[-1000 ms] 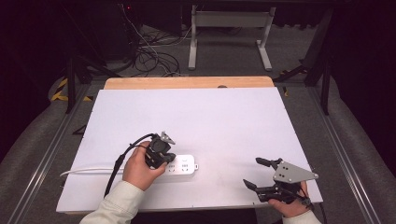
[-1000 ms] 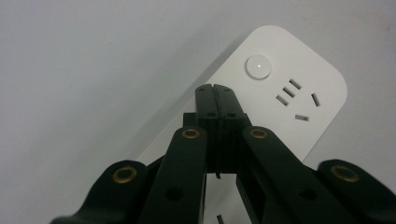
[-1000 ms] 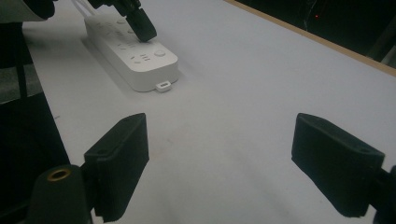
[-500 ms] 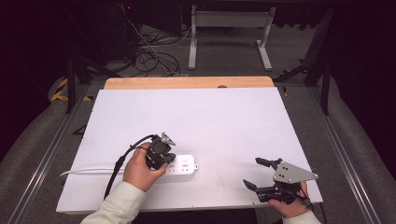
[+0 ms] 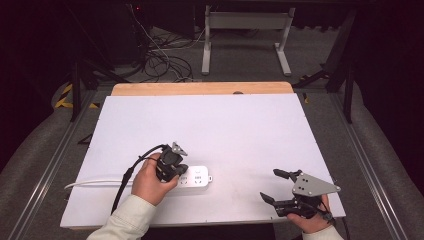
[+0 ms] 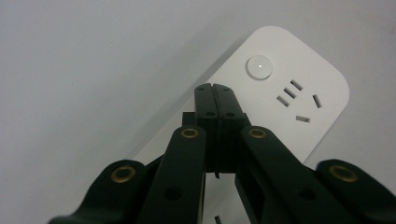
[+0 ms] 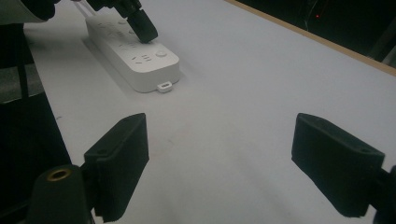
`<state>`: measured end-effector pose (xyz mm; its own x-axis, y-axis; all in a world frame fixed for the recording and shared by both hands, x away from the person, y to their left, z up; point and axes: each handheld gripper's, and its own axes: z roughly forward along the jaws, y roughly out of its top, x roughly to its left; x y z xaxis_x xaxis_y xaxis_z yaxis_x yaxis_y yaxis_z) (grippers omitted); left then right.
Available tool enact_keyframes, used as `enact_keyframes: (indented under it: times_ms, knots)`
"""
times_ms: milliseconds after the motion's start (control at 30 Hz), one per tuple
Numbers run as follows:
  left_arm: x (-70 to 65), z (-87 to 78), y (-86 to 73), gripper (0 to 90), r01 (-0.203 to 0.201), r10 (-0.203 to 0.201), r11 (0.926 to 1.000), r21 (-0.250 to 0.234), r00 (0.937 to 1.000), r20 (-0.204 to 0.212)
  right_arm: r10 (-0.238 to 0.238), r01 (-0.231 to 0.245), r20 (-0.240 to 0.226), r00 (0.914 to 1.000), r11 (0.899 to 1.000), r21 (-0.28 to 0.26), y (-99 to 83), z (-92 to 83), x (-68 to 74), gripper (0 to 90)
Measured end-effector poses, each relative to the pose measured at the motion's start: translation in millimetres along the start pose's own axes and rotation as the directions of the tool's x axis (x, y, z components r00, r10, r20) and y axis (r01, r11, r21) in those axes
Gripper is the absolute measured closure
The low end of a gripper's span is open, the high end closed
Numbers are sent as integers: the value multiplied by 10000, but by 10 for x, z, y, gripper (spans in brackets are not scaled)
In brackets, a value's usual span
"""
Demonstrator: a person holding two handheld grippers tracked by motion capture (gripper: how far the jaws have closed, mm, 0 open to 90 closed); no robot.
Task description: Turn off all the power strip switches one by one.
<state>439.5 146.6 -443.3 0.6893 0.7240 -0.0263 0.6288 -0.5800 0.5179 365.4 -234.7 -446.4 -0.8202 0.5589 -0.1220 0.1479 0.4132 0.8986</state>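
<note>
— Where is the power strip (image 5: 192, 178)?
— It lies flat on the white counter (image 5: 215, 130), near the front edge and left of the middle, with its white cord (image 5: 95, 183) running off to the left. In the left claw view its round button (image 6: 259, 66) and one set of socket slots (image 6: 296, 99) show on the top face.
— And the left claw (image 5: 176, 172)?
— The left hand (image 5: 151, 181) holds it over the strip. Its jaws are pressed together with nothing between them, tips pointing down at the strip just short of the button. Whether the tips actually touch the plastic is hard to tell.
— The right claw (image 5: 272, 186)?
— It sits near the counter's front right corner, well apart from the strip. Its jaws stand wide apart and empty, above bare counter, pointing left toward the strip.
</note>
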Motion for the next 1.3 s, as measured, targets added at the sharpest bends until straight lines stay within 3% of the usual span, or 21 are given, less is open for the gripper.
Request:
enact_keyframes:
  times_ms: [133, 233, 267, 333, 433, 500, 967, 1300]
  knots:
    - [-6, -8, -4, 900, 7, -6, 10000, 16, 9999, -169, 5, -5, 3, 10000, 10000, -7, 1, -2, 2, 194]
    - [-70, -39, 20, 900, -241, 224, 9995, -199, 9963, -825, 35, -35, -11, 10000, 10000, -1, 1, 4, 4, 194]
    - [-67, -61, 36, 900, -233, 221, 9994, -250, 9987, -463, 33, -33, -17, 10000, 10000, -1, 1, 6, 4, 194]
    - [-72, -186, 63, 900, -90, 102, 9961, -883, 9999, 136, 4, -4, -3, 10000, 10000, -1, 0, 3, -3, 194]
    - [-105, -361, 90, 900, -139, 186, 9882, -1524, 9994, 294, 49, -49, 22, 10000, 10000, -24, -5, -3, -14, 194]
    - [-109, -393, 87, 900, -126, 203, 9850, -1719, 9989, 432, 30, -30, -6, 10000, 10000, 31, -6, 5, -12, 194]
    - [-96, -331, 96, 900, -102, 192, 9879, -1549, 9982, 570, -14, 14, 35, 10000, 10000, -14, -3, -12, -7, 194]
    - [-228, -73, 232, 900, -436, 536, 9922, -1169, 9950, 841, -24, 24, 32, 10000, 10000, -12, -3, -10, -4, 194]
